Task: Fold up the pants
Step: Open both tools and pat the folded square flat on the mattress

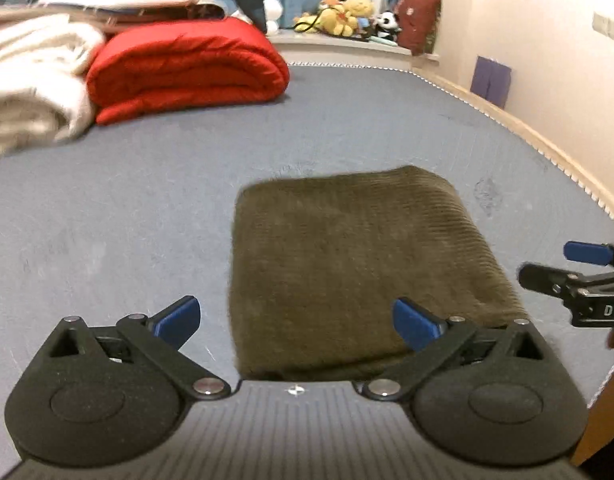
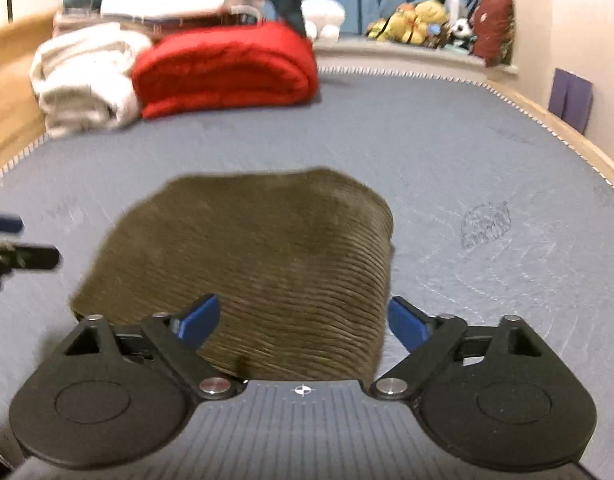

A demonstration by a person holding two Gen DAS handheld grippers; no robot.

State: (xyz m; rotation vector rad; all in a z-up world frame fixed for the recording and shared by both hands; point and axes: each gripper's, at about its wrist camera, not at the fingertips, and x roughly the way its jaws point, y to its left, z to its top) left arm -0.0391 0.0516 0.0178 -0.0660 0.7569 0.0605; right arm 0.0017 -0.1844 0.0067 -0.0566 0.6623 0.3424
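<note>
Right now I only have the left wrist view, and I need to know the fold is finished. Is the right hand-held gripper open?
Observer: Yes, the right hand-held gripper is open, holding nothing.
Operator: How do the pants look on their right side?
Observer: The pants show stacked folded layers along that edge.
Operator: Anything beyond that edge?
Observer: A faint leaf-shaped mark on the bed.

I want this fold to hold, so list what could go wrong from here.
1. The folded brown corduroy pants bulge at the right-hand fold, so the layers might spring open now that both grippers are open and holding nothing.
2. The right gripper hangs low over the near edge; a forward move could snag the cloth.
3. The left gripper straddles the left edge and could drag it.
</note>
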